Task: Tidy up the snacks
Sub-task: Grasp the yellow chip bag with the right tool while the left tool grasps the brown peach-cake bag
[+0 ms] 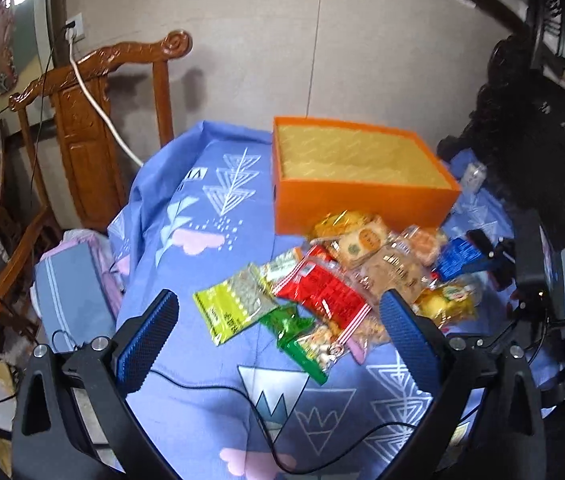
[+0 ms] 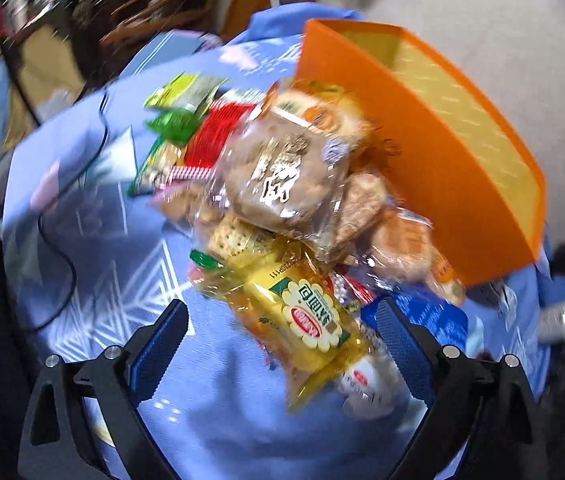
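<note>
An orange box [image 1: 362,204], open-topped with a yellow inside and nothing in it, stands at the back of the blue cloth; its wall [image 2: 422,160] also shows in the right wrist view. A heap of snack packets lies in front of it. My left gripper [image 1: 280,300] is open above the heap's near edge, over a red packet [image 1: 322,292], a yellow-green packet [image 1: 234,304] and a green one [image 1: 294,328]. My right gripper [image 2: 282,307] is open, with a yellow biscuit packet [image 2: 310,320] lying between its fingers, not pressed. A brown pastry packet [image 2: 282,176] tops the heap.
A black cable [image 1: 242,392] trails over the patterned cloth [image 1: 202,208] near me. A small can [image 1: 474,176] lies right of the box. A carved wooden chair [image 1: 94,120] stands at the back left, dark furniture [image 1: 542,120] on the right.
</note>
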Demonstrator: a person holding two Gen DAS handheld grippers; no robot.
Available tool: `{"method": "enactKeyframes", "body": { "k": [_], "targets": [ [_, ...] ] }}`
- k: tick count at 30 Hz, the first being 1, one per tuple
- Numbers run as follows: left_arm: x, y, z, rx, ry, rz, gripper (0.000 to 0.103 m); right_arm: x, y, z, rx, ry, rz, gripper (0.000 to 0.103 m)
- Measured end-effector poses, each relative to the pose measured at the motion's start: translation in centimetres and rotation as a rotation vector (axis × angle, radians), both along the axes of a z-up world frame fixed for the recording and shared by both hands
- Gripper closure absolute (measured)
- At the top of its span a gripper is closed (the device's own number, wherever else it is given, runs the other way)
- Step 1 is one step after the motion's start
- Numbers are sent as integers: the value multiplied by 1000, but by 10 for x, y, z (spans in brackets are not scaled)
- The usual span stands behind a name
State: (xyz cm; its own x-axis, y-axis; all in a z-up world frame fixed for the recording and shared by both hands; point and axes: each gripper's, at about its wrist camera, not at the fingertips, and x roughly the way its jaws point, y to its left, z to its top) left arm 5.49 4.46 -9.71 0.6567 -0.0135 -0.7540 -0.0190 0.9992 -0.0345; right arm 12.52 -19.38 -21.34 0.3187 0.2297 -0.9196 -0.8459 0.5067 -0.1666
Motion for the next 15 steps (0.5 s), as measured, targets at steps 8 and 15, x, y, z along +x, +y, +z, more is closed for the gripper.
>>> {"method": "enactKeyframes", "body": {
  "k": [8, 15],
  "targets": [
    [22, -21, -19, 26, 82, -3, 4, 17, 8, -36, -16, 34, 36, 52],
    [55, -63, -32, 42, 83, -185, 4, -4, -21, 1, 195, 109, -164, 64]
  ]
}}
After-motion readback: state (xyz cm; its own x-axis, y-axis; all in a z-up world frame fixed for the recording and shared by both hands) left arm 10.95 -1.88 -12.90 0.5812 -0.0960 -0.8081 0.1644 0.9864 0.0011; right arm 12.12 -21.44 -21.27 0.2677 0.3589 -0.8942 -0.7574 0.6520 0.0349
